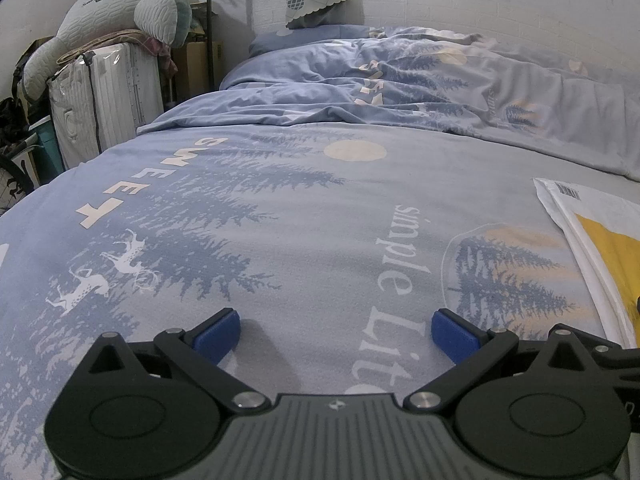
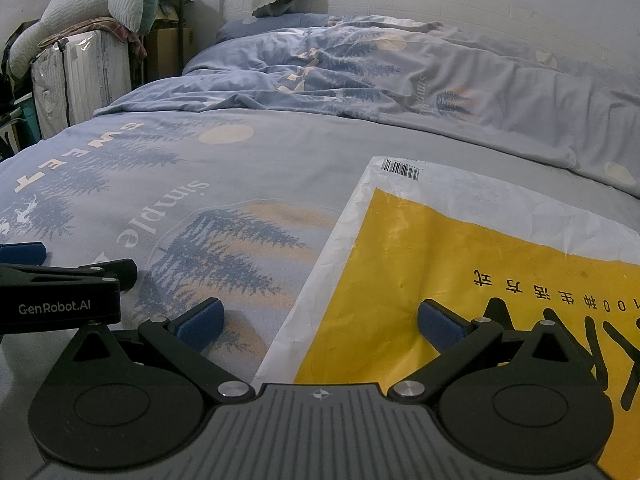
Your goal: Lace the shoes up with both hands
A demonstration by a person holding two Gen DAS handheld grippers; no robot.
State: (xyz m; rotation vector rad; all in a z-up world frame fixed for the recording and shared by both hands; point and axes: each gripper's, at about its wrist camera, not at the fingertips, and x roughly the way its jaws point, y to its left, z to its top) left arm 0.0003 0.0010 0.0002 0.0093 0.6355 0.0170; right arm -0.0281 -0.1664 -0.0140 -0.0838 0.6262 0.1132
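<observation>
Both tools sit low over the bed (image 1: 304, 216), side by side. The left gripper (image 1: 336, 334) has its blue fingers (image 1: 218, 336) spread wide, nothing between them, only the blue-grey printed bedsheet just beneath and ahead. The right gripper (image 2: 320, 324) is spread just as wide and empty too; its right-hand finger sits over a yellow and white plastic mailer bag (image 2: 460, 264), its left-hand finger over bare sheet, so the bag's edge runs right between the fingers. From the right wrist view, the left gripper's black body shows just off to the left (lettering on its side reads "GenRobot.AI").

The bag lies flat on the bed, barcode label at its far end, dark printed characters on the yellow part. Ahead of both grippers, well apart, a rumpled duvet (image 1: 420, 80) in the same print crosses the bed. Far off to the left stands a white suitcase (image 1: 108, 96) with a grey plush toy (image 1: 116, 8) draped over it.

As for the shoe and its laces: not in sight in either view.
</observation>
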